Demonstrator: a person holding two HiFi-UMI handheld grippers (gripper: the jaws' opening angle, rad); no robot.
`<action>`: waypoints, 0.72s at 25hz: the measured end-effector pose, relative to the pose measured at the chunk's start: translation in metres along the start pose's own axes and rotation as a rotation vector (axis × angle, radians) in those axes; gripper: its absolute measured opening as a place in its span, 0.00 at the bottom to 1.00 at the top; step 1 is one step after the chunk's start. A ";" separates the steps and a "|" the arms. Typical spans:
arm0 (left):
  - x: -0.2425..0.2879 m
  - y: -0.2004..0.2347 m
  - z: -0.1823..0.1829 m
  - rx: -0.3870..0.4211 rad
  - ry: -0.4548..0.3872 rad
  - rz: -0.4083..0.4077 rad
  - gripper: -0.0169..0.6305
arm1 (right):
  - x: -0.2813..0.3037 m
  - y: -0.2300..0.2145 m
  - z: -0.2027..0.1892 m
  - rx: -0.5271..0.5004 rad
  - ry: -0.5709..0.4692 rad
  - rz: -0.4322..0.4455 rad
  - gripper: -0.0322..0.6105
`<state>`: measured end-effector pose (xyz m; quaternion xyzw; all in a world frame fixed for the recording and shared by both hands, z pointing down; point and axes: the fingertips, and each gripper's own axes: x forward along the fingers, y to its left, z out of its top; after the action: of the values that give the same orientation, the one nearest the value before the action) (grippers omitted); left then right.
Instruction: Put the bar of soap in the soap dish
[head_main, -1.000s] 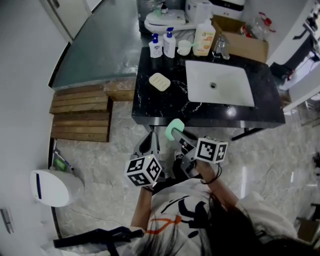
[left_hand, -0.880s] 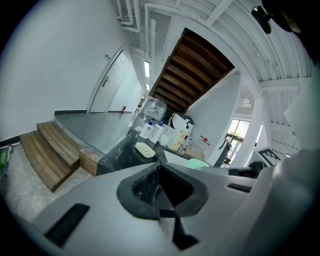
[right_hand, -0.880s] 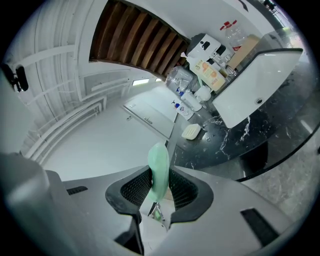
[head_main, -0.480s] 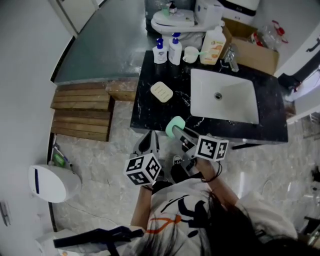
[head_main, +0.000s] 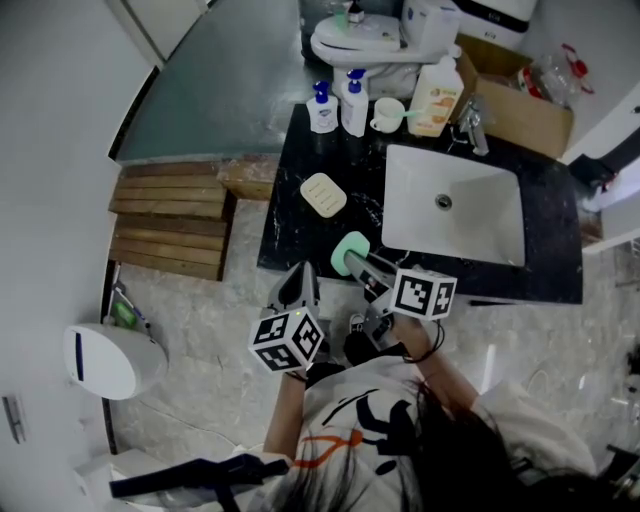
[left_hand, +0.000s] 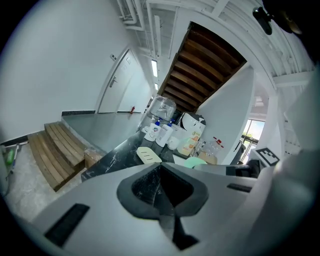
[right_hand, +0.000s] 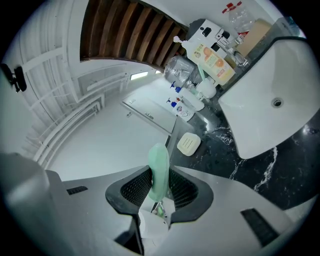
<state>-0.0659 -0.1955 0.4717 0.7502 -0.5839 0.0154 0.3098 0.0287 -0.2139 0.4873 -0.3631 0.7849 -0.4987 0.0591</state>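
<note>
Pinches the pale green bar of soap (right_hand: 159, 165) in the right tongs (right_hand: 161, 192), clamped on both broad faces and set on edge, with most of its length poking out past the tips. Holds it up in the air, touching nothing else, lined up in the head view with the near edge of the black bench (head_main: 300, 235). Carries the left tongs (left_hand: 162, 187) pressed together with nothing between, just left of the right pair and above the pale floor (head_main: 200, 320). Leaves the cream soap dish (head_main: 323, 194) lying flat and unfilled on the bench, just left of the white sink (head_main: 455, 205) and well apart from the soap. Behind the dish, along the back edge: two pump bottles (head_main: 322, 108) and a cup (head_main: 387, 113).
</note>
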 end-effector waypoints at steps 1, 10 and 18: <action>0.003 -0.001 0.000 0.001 0.000 0.003 0.03 | 0.001 -0.002 0.002 0.002 0.003 0.002 0.23; 0.025 -0.014 0.000 0.000 -0.003 0.016 0.03 | 0.002 -0.021 0.022 0.010 0.016 0.014 0.23; 0.039 -0.029 0.004 0.021 0.002 0.001 0.03 | 0.005 -0.029 0.035 0.022 0.016 0.020 0.23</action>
<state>-0.0288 -0.2270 0.4704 0.7530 -0.5839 0.0228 0.3025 0.0552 -0.2499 0.4953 -0.3503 0.7834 -0.5097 0.0620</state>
